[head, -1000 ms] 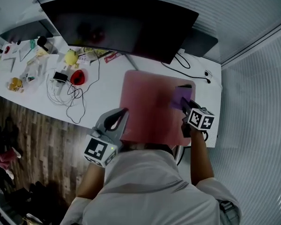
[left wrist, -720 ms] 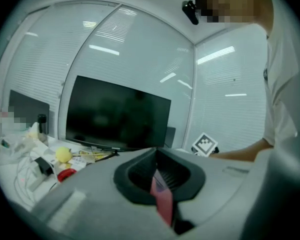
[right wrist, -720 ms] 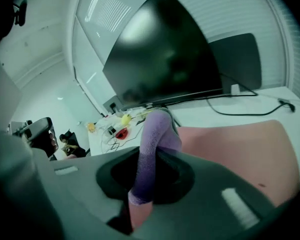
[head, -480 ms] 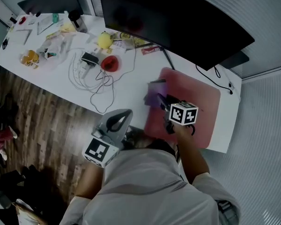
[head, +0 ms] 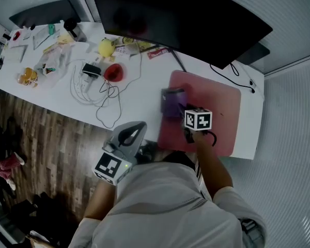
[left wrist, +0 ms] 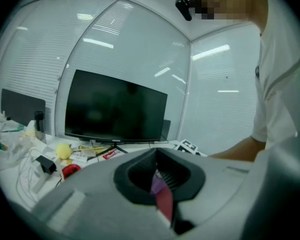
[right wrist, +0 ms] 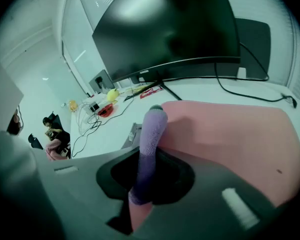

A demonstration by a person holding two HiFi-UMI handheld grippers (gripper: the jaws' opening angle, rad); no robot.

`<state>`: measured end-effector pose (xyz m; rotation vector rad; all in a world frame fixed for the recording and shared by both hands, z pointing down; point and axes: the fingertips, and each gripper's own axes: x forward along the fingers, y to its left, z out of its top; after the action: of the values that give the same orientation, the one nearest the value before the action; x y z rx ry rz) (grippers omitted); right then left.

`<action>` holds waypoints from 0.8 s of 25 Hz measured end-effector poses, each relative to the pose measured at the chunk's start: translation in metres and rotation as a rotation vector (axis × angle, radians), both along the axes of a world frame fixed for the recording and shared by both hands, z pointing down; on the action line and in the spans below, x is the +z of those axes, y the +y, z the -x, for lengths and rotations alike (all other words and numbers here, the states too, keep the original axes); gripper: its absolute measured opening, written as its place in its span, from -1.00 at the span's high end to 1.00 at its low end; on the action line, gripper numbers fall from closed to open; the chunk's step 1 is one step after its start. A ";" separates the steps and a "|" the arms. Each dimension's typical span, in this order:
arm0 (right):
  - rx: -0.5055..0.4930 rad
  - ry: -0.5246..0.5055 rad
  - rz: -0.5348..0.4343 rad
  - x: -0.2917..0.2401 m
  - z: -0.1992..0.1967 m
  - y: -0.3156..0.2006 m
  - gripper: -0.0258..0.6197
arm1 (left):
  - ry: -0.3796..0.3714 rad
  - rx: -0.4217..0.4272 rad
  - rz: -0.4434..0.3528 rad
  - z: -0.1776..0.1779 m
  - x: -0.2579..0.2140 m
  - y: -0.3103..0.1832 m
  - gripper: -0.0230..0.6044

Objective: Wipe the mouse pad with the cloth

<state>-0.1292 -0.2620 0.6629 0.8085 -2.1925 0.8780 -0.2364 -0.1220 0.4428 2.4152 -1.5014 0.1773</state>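
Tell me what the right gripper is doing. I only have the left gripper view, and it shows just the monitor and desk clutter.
Observer: On the right gripper the jaws are shut on a purple cloth.
Operator: Where is that cloth?
Observer: In the head view it sits at the left edge of the pink mouse pad, partly over the white desk.
Operator: Is my left gripper near the pad?
Observer: It is held by the desk's near edge, left of the pad and apart from it.
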 end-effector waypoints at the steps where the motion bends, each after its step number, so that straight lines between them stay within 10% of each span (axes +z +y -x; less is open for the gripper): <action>1: 0.027 0.007 0.003 0.001 -0.016 -0.003 0.77 | -0.002 0.014 0.005 -0.008 0.000 -0.005 0.92; 20: 0.243 0.010 0.028 0.013 -0.304 -0.064 0.77 | -0.001 0.139 0.043 -0.244 0.003 -0.087 0.92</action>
<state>0.1748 -0.3263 0.6761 1.0791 -2.0976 1.0167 0.0081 -0.2091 0.4454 2.4858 -1.3162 0.2376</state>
